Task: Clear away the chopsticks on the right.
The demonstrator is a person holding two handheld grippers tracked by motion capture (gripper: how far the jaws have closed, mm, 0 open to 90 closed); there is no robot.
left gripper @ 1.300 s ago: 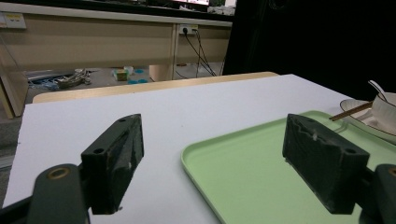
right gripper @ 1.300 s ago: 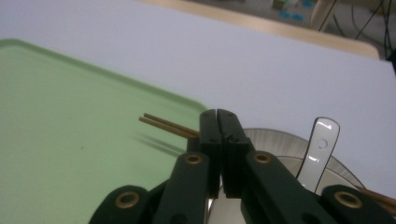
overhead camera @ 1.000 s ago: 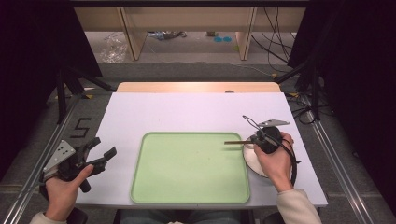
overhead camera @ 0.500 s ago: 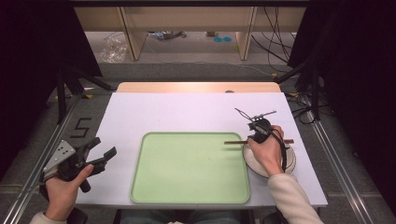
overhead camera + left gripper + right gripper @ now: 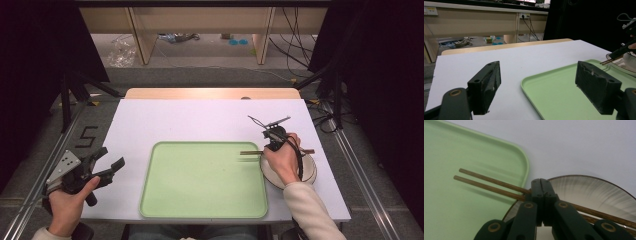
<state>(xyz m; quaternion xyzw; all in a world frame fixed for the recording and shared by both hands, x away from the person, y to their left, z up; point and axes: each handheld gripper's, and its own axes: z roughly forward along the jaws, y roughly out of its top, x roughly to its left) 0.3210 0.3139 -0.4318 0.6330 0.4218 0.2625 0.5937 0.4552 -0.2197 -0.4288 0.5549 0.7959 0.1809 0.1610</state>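
Note:
A pair of brown chopsticks lies level across the rim of a pale bowl at the table's right, tips reaching over the green tray. My right gripper is shut on them above the bowl's left rim. In the right gripper view the jaws meet around the chopsticks, with the bowl underneath and the tray to the left. My left gripper stands open and holds nothing, left of the tray near the front edge. Its view shows the tray, the chopsticks and the bowl.
A white sheet covers the table, with a wooden strip along its far edge. Cables and wooden furniture legs stand on the floor beyond. Dark stands flank both sides of the table.
My right hand has shifted a little farther from the person and to the left while still holding the chopsticks over the bowl. The left gripper has stayed put.

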